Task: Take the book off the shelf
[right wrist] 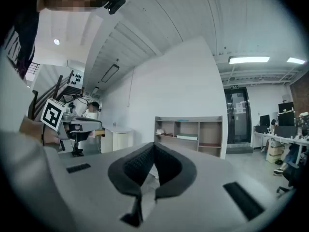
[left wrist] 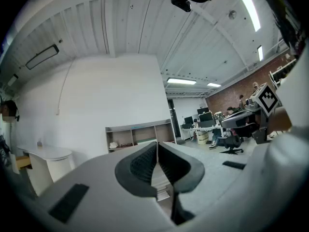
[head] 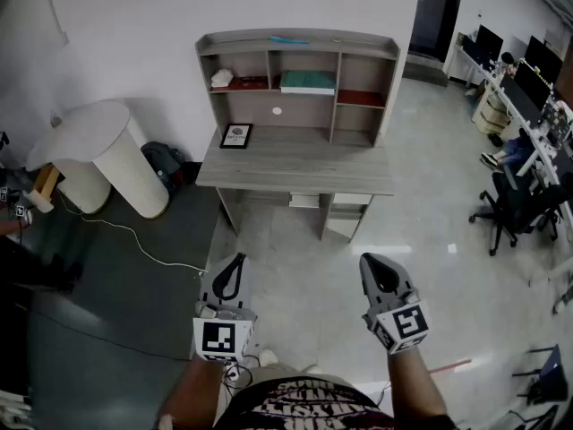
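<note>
On the shelf (head: 295,45), in its middle upper compartment, the green book (head: 308,81) lies flat. Well back from the desk (head: 295,168), both forearms reach forward side by side. The left gripper (head: 237,261) and right gripper (head: 370,262) each have their jaws pressed together on nothing.

Both arms reach forward, left claw (head: 229,280) and right claw (head: 382,280) closed, empty, side by side.

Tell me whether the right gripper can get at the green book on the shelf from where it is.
Probably not yet. The right gripper hangs well short of the desk, jaws shut. Nothing blocks the way, though: open floor lies ahead and the green book lies in an open-fronted compartment of the shelf.
</note>
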The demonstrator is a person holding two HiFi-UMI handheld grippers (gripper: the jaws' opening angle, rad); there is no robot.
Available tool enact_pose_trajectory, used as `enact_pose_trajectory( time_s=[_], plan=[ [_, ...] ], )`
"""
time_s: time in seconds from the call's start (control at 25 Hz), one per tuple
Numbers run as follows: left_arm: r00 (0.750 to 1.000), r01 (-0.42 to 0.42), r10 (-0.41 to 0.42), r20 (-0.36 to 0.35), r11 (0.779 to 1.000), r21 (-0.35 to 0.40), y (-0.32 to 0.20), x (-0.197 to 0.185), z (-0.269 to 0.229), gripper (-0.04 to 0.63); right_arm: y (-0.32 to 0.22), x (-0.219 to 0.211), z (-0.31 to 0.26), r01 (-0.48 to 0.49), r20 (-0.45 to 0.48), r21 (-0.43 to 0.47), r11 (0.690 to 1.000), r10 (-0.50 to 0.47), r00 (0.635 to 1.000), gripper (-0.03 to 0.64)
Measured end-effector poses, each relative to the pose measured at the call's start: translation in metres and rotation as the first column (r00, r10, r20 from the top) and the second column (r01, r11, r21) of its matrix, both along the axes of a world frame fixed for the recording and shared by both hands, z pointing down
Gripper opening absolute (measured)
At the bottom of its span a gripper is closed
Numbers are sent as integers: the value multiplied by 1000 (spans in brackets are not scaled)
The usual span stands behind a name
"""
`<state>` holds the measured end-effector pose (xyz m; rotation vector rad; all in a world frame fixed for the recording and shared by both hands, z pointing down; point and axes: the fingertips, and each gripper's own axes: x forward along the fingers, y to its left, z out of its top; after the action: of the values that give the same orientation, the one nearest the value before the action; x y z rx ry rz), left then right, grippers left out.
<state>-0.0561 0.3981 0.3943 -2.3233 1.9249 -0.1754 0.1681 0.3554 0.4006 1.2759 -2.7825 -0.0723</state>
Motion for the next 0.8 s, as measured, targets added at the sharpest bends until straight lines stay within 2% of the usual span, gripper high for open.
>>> enact_pose_trajectory(
  time_s=[0.12,0.28,0.44,0.68,0.8],
  plan=[
    [999,5,-6,44,1000,24,6,10,-3,15,6,3,3,10,-6,-5,1000,-10,1000,3],
    [999,27,-28,45,999,40,19,16,-4,15,16,8,10,25,-18,-24,999,-26,999,3],
    [998,49,-49,49,999,17,21,13,4,15,14,11,15,40,14,-47,998,-40,999,3],
    [998,49,-50,47,999,10,-12,11,17,15,-8,17,25,28,30,-52,998,-26,999,5],
    [996,15,-15,88,1000,6,-33,17,21,15,-23,16,27,25,48,-51,998,-22,999,5]
  ],
)
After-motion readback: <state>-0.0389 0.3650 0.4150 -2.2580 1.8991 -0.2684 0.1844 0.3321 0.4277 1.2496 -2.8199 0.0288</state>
